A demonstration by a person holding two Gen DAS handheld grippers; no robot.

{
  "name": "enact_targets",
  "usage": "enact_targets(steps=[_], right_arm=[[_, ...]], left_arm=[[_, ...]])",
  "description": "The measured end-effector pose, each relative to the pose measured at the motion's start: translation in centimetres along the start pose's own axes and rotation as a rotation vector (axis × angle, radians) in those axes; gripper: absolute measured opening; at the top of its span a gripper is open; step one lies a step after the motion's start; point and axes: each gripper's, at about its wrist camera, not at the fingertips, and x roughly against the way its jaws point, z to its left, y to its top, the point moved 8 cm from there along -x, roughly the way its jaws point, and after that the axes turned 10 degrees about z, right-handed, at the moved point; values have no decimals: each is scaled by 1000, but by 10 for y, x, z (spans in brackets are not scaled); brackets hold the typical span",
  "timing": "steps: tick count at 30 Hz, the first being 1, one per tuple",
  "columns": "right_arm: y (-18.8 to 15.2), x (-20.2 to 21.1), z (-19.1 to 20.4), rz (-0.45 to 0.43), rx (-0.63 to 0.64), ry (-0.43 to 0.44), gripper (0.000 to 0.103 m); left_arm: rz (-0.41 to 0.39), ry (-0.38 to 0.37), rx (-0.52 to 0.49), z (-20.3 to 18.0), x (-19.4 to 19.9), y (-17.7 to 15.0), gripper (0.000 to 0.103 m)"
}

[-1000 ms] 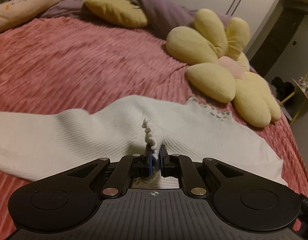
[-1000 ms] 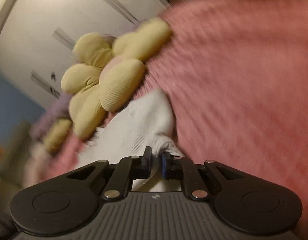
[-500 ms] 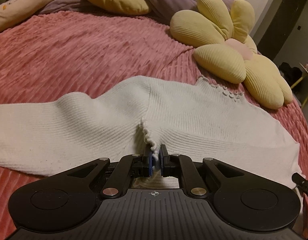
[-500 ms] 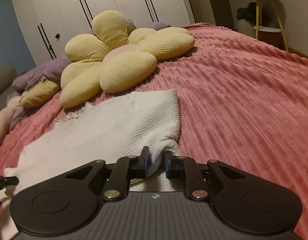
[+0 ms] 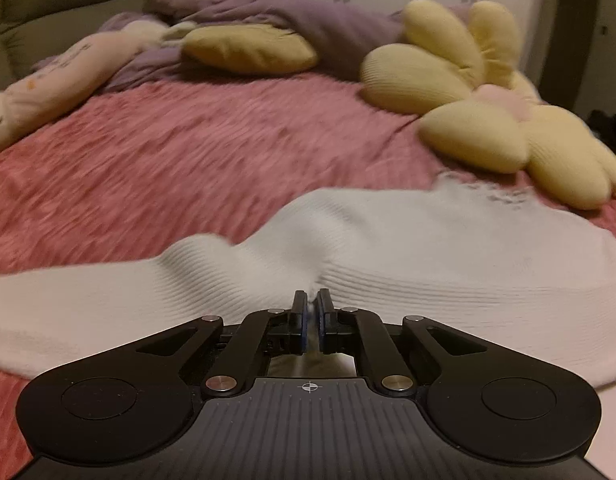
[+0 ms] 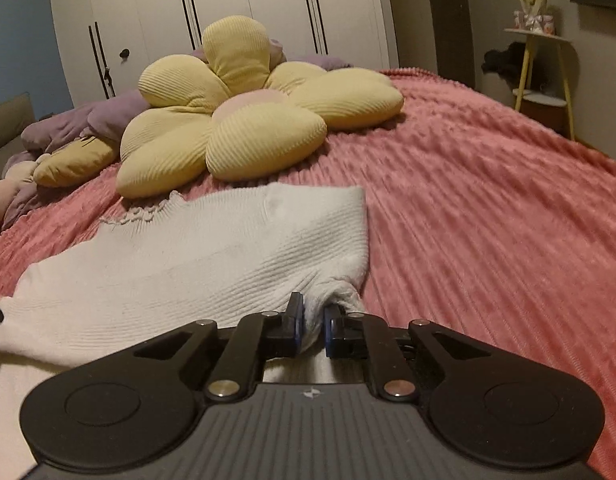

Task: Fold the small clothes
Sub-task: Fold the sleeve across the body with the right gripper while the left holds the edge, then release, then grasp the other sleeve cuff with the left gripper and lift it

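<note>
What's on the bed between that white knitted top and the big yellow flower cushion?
Nothing but a thin strip of pink bedspread; in the right wrist view the white knitted top has its frilly collar almost against the yellow flower cushion.

Just ahead of the black left gripper (image 5: 311, 300), whose pads show blue, lies a white rib-knit top (image 5: 427, 264) with a frilly collar. Under it spreads a pink bedspread (image 5: 180, 160) with raised ridged stripes. Beyond the black right gripper (image 6: 312, 312), past the top, sits a pale yellow corduroy flower cushion (image 6: 244, 120) with a pink centre. Further back lie a lilac blanket (image 5: 308, 20) and white wardrobe doors (image 6: 228, 0) with dark handles.
</note>
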Motion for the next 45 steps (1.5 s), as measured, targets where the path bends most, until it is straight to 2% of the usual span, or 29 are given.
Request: enact_targets(steps=[3, 6, 10, 11, 13, 15, 19, 22, 25, 29, 34, 36, 38, 39, 41, 42, 43, 45], right_arm=[[-2, -1, 1, 3, 13, -6, 9], [-6, -4, 4, 1, 41, -35, 9], [-8, -8, 9, -6, 78, -63, 10], [-8, -8, 8, -4, 76, -61, 10], [-7, -6, 7, 0, 65, -46, 12], [-7, -1, 5, 12, 39, -27, 15], [-13, 22, 1, 1, -31, -24, 19], [-14, 34, 5, -20, -32, -43, 20], [-7, 29, 18, -28, 36, -50, 20], [-2, 0, 35, -7, 185, -84, 20], [6, -19, 40, -4, 240, -112, 19], [4, -23, 41, -13, 251, -122, 19], [3, -23, 42, -17, 260, -129, 20], [2, -22, 43, -14, 262, -130, 21], [1, -18, 43, 1, 267, -121, 26], [-2, -13, 44, 17, 269, -106, 34], [-6, -9, 43, 36, 265, -93, 44], [-16, 4, 39, 57, 224, -74, 57]], left_arm=[[19, -9, 65, 14, -7, -2, 6], [58, 8, 74, 22, -14, -10, 6], [51, -34, 116, 24, 2, -12, 6], [42, -51, 117, 22, 8, -12, 11], [26, -64, 102, 16, 21, -13, 22], [9, -70, 70, 7, 29, -13, 26], [18, -59, -19, -13, 28, -16, 27], [32, -38, -46, -21, 17, -19, 26], [40, -26, -41, -22, 8, -21, 26], [43, -3, -51, -20, -3, -20, 28], [32, 29, -56, -17, -13, -16, 33], [28, 38, -32, -15, -12, -15, 38], [27, 20, 23, -7, -6, -17, 50], [36, -1, 75, 3, -1, -19, 61], [42, -52, 172, 26, 11, -26, 63], [41, -75, 211, 40, 18, -30, 64], [39, -79, 247, 56, 25, -34, 64], [16, -67, 324, 97, 41, -42, 64]])
